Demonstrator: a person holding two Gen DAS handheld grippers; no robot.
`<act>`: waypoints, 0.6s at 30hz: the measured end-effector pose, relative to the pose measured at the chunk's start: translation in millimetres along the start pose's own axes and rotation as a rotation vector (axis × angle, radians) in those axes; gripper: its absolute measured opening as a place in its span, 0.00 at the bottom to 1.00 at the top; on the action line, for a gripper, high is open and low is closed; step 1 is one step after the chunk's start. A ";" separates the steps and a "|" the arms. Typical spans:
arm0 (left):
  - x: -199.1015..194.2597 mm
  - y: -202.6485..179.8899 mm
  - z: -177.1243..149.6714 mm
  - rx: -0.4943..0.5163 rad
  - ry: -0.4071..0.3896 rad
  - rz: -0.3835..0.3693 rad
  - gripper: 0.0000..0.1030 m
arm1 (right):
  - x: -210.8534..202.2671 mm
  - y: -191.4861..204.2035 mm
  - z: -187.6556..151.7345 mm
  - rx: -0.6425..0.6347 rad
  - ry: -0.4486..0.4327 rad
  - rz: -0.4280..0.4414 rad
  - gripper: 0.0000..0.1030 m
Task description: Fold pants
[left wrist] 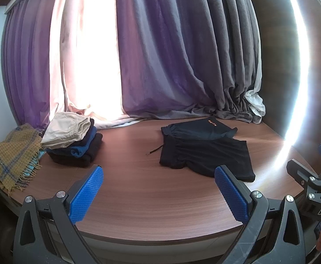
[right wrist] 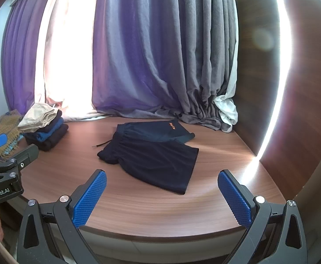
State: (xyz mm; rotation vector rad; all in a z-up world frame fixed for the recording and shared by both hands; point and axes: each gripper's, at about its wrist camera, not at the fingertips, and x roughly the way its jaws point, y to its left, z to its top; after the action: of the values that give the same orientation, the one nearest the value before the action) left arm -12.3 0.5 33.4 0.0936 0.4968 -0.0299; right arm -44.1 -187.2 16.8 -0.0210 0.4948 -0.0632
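Dark navy shorts (left wrist: 206,154) lie flat on the wooden table (left wrist: 151,200), folded in half, drawstring trailing to the left. Under their far edge lies a teal pair with orange lettering (left wrist: 202,128). Both show in the right wrist view too, the navy shorts (right wrist: 153,160) in front of the teal pair (right wrist: 158,129). My left gripper (left wrist: 159,192) is open and empty above the table's near edge, short of the shorts. My right gripper (right wrist: 161,195) is open and empty, also at the near edge, just short of the shorts' hem.
A stack of folded clothes (left wrist: 72,140) with a beige piece on top sits at the table's left, also in the right wrist view (right wrist: 43,129). A yellow plaid scarf (left wrist: 10,156) hangs over the left edge. Purple-grey curtains (left wrist: 160,55) pool at the back. A wooden wall (right wrist: 292,110) bounds the right.
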 end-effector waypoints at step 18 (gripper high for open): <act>3.6 3.1 -4.0 -0.003 0.003 -0.003 1.00 | 0.8 0.7 -2.2 -0.001 0.000 0.002 0.99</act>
State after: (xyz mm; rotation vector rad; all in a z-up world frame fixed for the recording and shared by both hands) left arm -10.8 3.9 28.4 0.0901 0.5002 -0.0324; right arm -44.4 -186.6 14.5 -0.0215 0.4945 -0.0605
